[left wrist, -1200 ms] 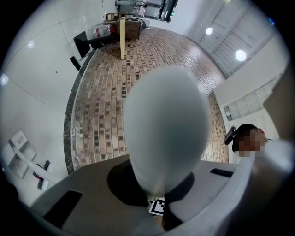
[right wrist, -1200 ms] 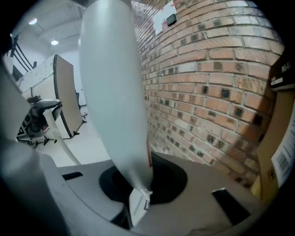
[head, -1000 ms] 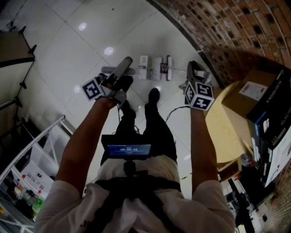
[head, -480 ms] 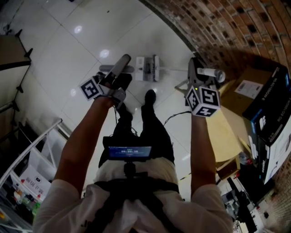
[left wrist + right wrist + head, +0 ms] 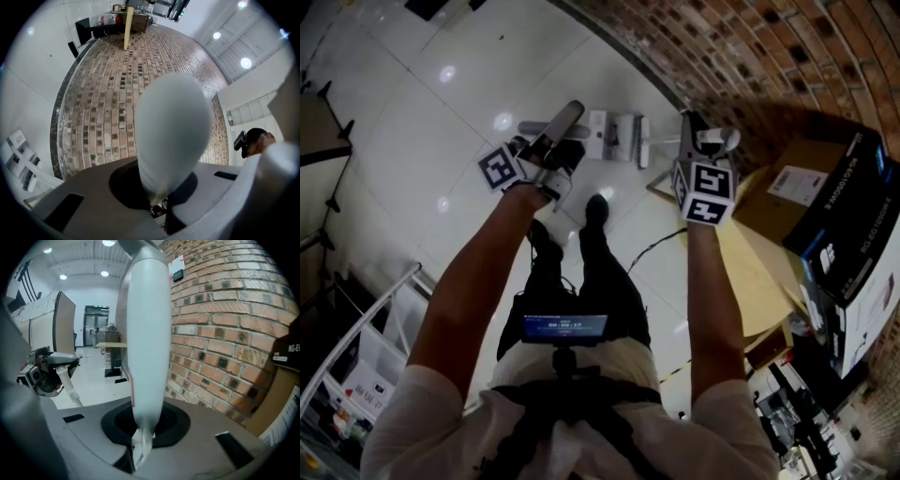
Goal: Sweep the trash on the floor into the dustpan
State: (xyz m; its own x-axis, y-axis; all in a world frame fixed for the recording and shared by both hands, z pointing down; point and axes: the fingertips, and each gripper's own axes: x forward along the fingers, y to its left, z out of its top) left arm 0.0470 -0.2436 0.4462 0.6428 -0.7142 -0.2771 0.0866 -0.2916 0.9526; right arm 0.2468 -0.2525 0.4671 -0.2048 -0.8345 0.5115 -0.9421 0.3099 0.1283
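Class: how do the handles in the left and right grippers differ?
The left handle, in the left gripper, is grey; the right handle, in the right gripper, is white. The left handle shows a rounded tip; the right handle runs straight past its view's top. Both are clamped tight.

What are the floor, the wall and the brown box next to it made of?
Floor: glossy white tile, probably ceramic. Lamps mirror in it and grout lines cross it.
Wall: matte brick, in reddish courses with pale mortar joints.
Brown box: cardboard, judging by its dull tan faces and the stuck-on label.
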